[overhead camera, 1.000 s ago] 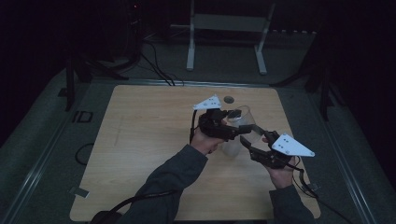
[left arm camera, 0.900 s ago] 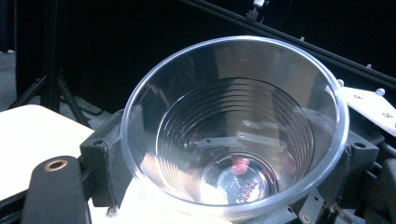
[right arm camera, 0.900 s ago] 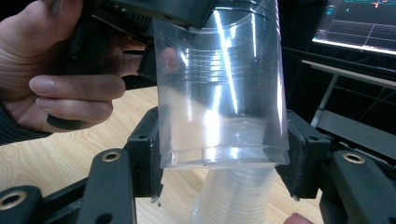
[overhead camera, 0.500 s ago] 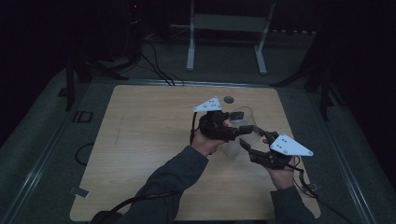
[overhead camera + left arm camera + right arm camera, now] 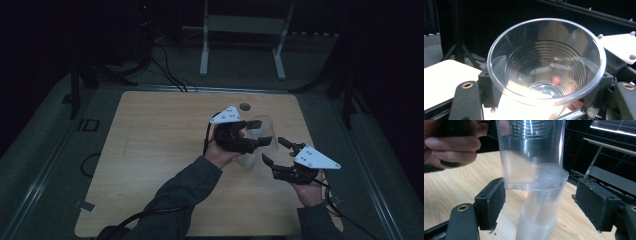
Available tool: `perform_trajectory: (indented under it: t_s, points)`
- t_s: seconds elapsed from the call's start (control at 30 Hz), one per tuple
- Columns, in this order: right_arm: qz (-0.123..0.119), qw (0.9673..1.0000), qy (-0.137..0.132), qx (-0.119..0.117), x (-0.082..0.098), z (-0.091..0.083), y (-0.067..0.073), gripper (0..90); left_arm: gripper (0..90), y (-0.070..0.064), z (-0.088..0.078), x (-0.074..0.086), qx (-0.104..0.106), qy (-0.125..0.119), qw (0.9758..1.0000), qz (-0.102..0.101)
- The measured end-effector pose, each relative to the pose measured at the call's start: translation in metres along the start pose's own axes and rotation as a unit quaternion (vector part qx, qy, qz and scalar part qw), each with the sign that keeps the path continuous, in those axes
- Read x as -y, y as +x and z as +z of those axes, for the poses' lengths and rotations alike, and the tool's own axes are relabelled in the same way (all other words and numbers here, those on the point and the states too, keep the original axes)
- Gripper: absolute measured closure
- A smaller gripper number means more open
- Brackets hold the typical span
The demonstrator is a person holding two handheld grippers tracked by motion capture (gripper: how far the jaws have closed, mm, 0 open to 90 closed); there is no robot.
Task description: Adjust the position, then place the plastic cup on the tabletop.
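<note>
Clear plastic cup (image 5: 531, 152) held upright above stacked cups (image 5: 536, 220).

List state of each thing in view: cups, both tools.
Top clear cup: upright, empty, lifted partly out of the stack, clamped near its rim.
Cup stack: upright on the table, not gripped.
Left tool: shut on the top clear cup, jaws have just been closing.
Right tool: open, jaws have just been opening, pads clear of the cups between them.

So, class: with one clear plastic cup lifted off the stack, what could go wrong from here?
The left gripper clamps the thin clear plastic cup near its rim; the wall could buckle or slip free. The right gripper has just been opening, its pads apart from the stack of clear cups, so the unheld stack might tip.
</note>
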State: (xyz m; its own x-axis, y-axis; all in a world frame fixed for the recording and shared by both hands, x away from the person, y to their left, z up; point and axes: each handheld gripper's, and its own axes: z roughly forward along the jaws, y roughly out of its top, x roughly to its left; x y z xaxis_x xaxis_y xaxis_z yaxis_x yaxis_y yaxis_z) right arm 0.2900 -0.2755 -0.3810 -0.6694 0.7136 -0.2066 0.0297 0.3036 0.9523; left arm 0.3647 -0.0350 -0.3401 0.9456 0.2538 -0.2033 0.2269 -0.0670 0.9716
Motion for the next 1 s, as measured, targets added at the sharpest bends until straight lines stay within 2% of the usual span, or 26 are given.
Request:
perform_trajectory:
  t_s: [0.13, 0.17, 0.27, 0.37, 0.6, 0.73, 1.0]
  points:
    - [-0.005, 1.0000, 0.004, 0.002, 0.001, -0.001, 0.000, 24.0, 29.9, -0.004, 0.001, 0.000, -0.005, 0.007, 0.9999, 0.013]
    - [-0.007, 0.9999, 0.008, 0.001, 0.002, -0.003, 0.000, 23.9, 30.0, -0.005, 0.000, 0.000, -0.011, 0.010, 0.9996, 0.023]
    - [-0.005, 0.9999, 0.010, 0.000, 0.002, -0.004, 0.000, 23.9, 30.2, -0.006, 0.000, -0.001, -0.013, 0.010, 0.9995, 0.026]
    - [-0.004, 0.9999, 0.011, -0.001, 0.003, -0.005, -0.001, 23.5, 30.3, -0.007, -0.002, -0.001, -0.024, 0.012, 0.9989, 0.039]
    - [-0.002, 0.9999, 0.013, -0.009, 0.007, -0.010, -0.003, 22.3, 30.4, -0.007, -0.006, 0.000, -0.029, 0.013, 0.9987, 0.039]
    - [-0.002, 0.9998, 0.013, -0.013, 0.010, -0.014, -0.003, 21.5, 30.5, -0.008, -0.008, 0.000, -0.035, 0.016, 0.9980, 0.049]
    - [0.008, 0.9998, -0.004, -0.018, 0.009, -0.022, -0.007, 21.3, 30.6, -0.007, -0.010, 0.003, -0.038, 0.021, 0.9977, 0.051]
